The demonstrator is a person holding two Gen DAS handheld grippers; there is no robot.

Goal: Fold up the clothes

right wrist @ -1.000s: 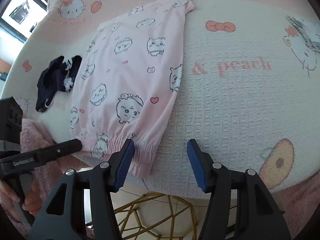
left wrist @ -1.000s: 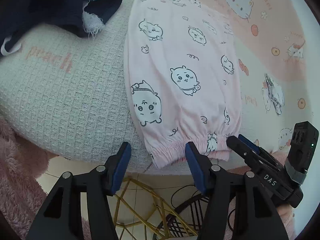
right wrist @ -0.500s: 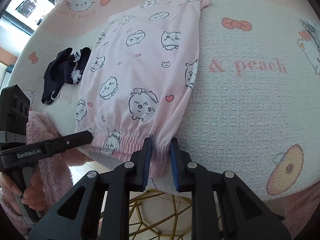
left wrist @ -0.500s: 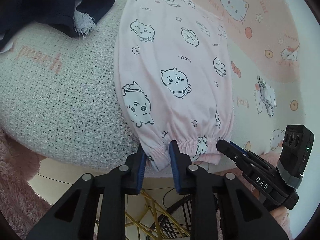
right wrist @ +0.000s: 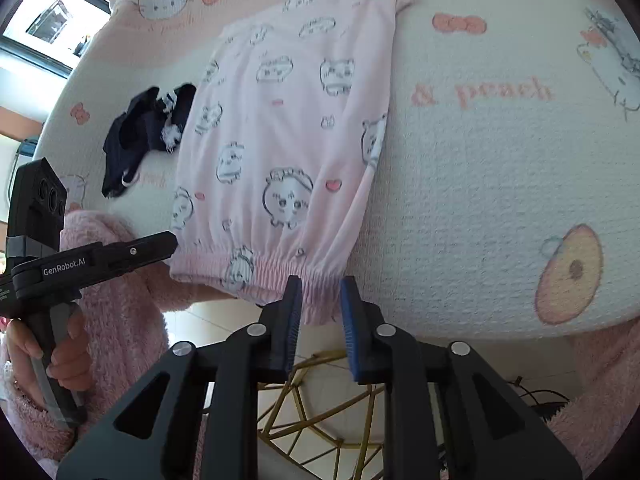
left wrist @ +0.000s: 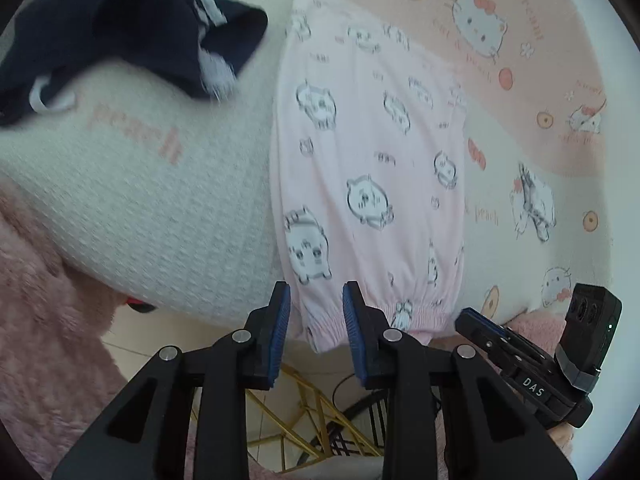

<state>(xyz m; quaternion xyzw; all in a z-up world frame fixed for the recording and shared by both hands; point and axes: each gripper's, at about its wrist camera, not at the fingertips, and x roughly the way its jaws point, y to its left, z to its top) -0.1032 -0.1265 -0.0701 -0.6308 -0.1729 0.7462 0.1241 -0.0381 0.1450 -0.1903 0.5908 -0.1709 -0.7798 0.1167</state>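
Pink pj garment (left wrist: 372, 184) flat on blanket-covered table (left wrist: 152, 208), elastic hem over near edge; L gripper (left wrist: 316, 320) & R gripper (right wrist: 320, 308) w/ jaws just reopened, part open, hem corners between pads, not pinched; navy garment (left wrist: 132, 28) beside.

Bare blanket (right wrist: 480, 200) right of pajamas (right wrist: 288, 128); dark garment (right wrist: 140, 136) crowds left.
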